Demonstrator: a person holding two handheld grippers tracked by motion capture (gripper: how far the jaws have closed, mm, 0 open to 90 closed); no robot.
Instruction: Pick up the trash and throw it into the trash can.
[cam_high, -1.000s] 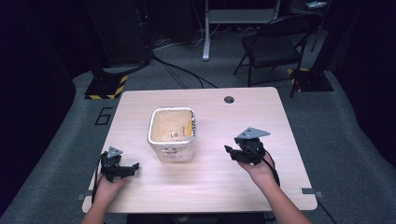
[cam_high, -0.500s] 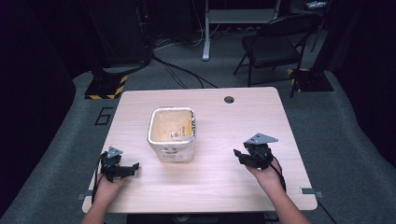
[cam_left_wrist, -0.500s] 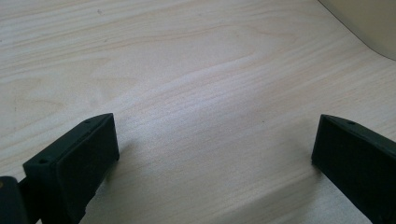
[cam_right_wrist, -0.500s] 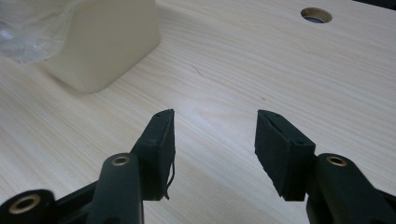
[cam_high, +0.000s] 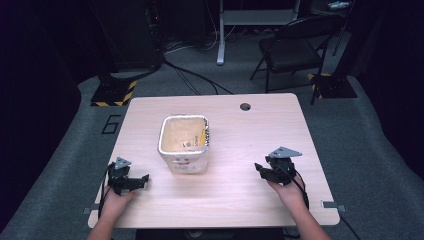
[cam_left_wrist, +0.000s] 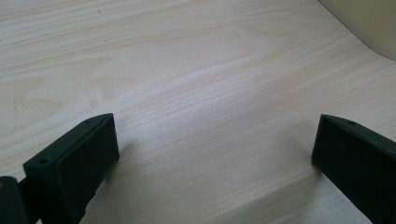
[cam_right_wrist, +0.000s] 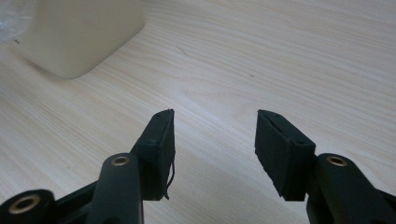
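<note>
The right gripper (cam_high: 262, 171) has sunk to the table (cam_high: 235, 200) right of the bin (cam_high: 184, 141), jaws spread and empty like the left gripper's (cam_high: 142, 180), both apparently at rest.

right gripper (cam_high: 264, 170): moved down, now low over the bench (cam_high: 235, 200) | also slid toward the person's edge and a bit outward, farther from the tub (cam_high: 183, 142) | jaws wide apart, nothing between them
</note>
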